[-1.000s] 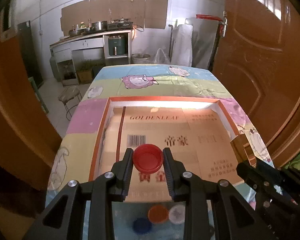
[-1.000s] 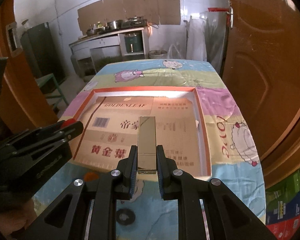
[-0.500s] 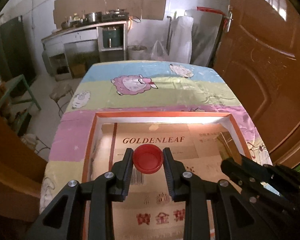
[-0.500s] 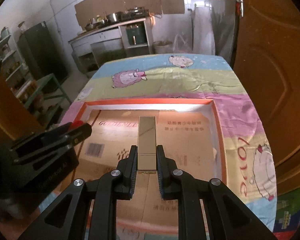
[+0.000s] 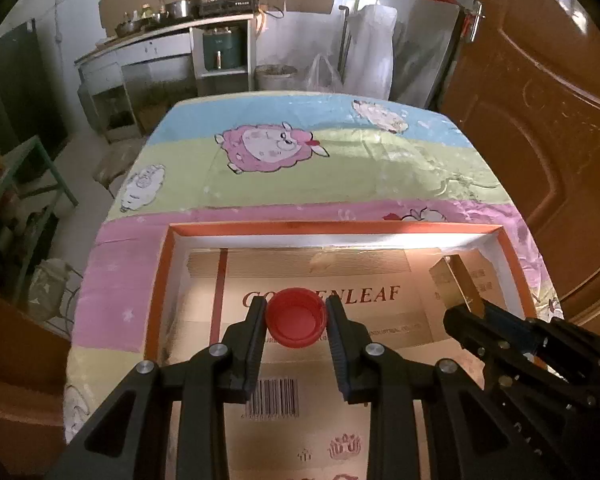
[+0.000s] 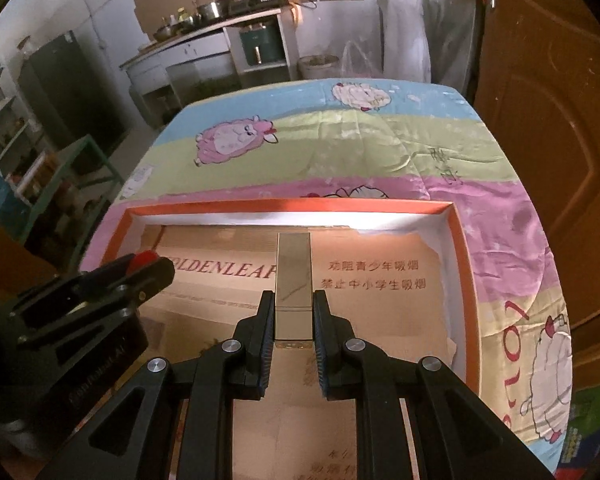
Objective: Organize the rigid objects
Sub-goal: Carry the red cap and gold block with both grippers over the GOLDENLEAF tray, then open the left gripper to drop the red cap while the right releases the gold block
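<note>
My left gripper is shut on a red bottle cap and holds it over the orange-rimmed box lid, above the cardboard lining printed GOLDENLEAF. My right gripper is shut on a shiny gold rectangular bar that sticks forward over the same box. In the left wrist view the right gripper comes in from the right with the gold bar. In the right wrist view the left gripper shows at the left with the red cap between its tips.
The box lies on a table with a pastel sheep-print cloth. A brown wooden door stands close on the right. A kitchen counter with pots lines the far wall. A green metal rack stands left of the table.
Both grippers have moved forward over the box with their objects held. The loose caps on the cloth near the front edge have dropped out of the left wrist view.
</note>
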A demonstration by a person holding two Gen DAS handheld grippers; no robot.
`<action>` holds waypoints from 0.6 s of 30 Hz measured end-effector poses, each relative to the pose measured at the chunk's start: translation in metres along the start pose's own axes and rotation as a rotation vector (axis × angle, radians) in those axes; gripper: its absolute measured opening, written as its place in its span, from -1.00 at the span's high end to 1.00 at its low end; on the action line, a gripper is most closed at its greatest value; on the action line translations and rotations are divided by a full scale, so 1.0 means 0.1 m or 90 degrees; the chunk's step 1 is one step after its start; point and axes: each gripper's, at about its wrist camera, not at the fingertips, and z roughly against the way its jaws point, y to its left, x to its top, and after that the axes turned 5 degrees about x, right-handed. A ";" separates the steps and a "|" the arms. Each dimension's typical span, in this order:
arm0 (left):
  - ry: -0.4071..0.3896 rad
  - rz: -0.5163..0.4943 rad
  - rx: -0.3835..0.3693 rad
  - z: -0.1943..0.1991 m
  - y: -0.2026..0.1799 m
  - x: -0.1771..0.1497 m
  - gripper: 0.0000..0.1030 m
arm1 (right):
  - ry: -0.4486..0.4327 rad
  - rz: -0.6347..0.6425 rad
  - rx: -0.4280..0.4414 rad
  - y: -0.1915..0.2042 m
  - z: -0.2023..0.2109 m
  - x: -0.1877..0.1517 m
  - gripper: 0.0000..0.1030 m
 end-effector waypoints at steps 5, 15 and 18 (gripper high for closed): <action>0.012 -0.002 -0.002 -0.11 0.01 -0.01 0.42 | 0.015 -0.008 -0.003 -0.07 -0.11 0.00 0.65; 0.021 -0.032 0.002 -0.25 -0.06 -0.11 0.41 | 0.032 -0.013 0.001 -0.12 -0.26 -0.05 0.65; 0.015 -0.063 0.015 -0.26 -0.11 -0.13 0.40 | 0.030 -0.015 0.005 -0.13 -0.26 -0.05 0.64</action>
